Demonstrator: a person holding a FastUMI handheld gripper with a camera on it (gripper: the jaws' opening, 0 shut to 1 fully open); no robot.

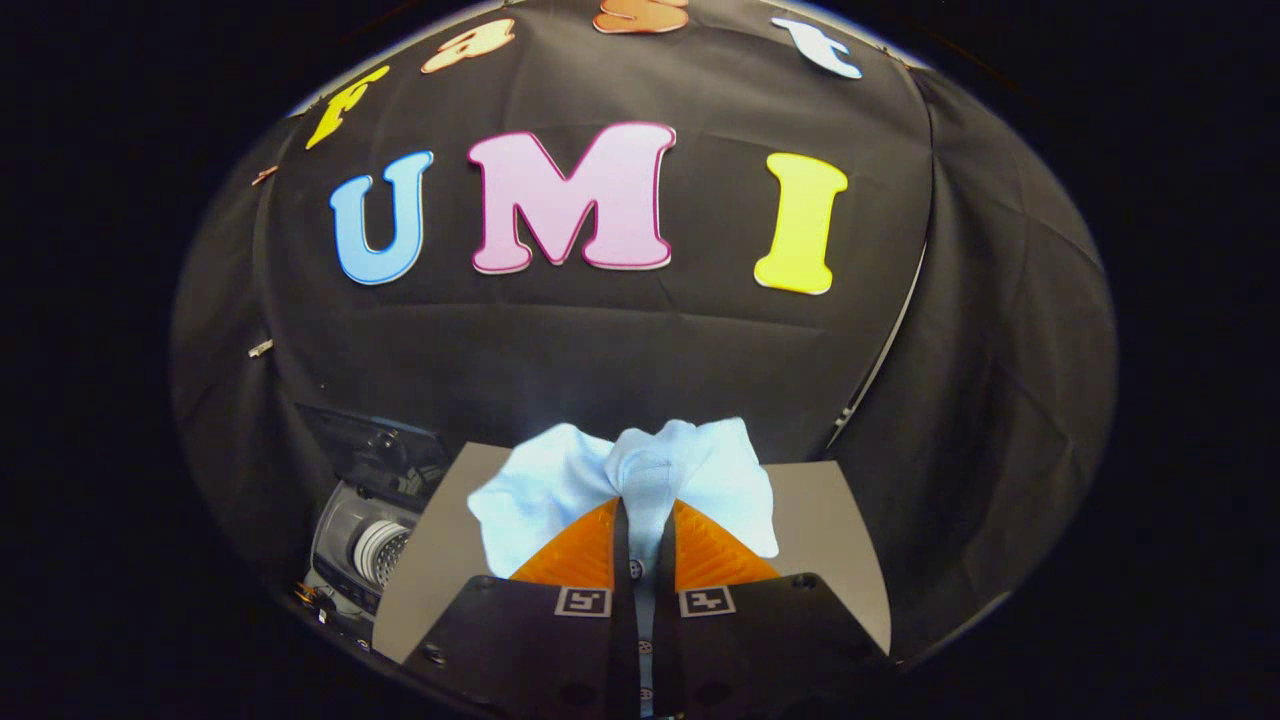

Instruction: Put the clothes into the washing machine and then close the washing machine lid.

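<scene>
Black cloth walls the booth behind a flat grey tabletop. Off to the left of the fingers and lower down stands a small grey washing machine, its dark lid raised and its drum open. Between the gripper's orange fingers a crumpled pale-blue cloth garment is pinched tight, billowing out just ahead of the tips.

The cloth sat pinched between the gripper fingers, above the table; the washing machine stood at nine o'clock, lid up behind it.
</scene>
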